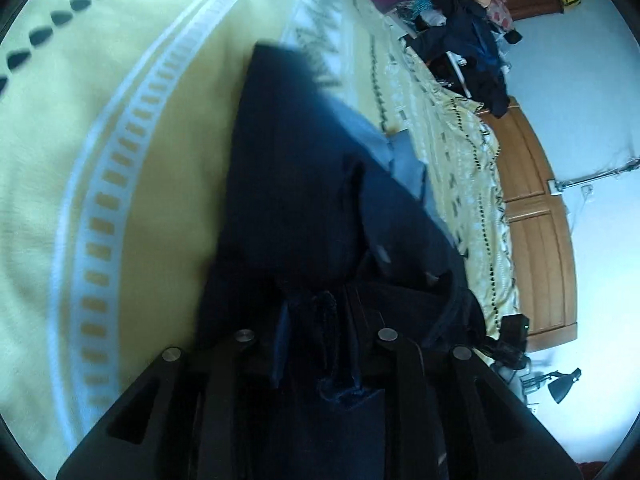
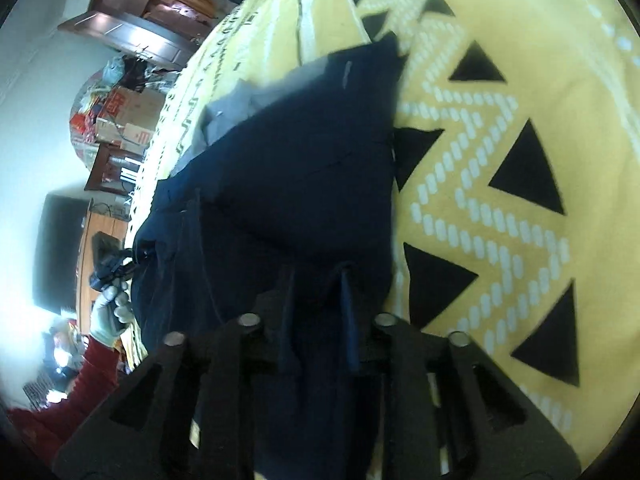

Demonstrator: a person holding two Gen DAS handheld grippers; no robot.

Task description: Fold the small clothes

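Yellow patterned bedspread [image 1: 120, 128], wooden wardrobe [image 1: 536, 216], pale wall [image 1: 580, 92], cardboard boxes [image 2: 128, 116]

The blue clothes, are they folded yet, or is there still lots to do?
Partly. The dark garment already looks doubled over on the yellow blanket, with a lighter blue layer peeking out beneath. Right now the left gripper and right gripper each pinch an edge of it, mid-fold. Left to do: lay that edge down and let go. A pile of clothes beyond the bed may still be waiting.
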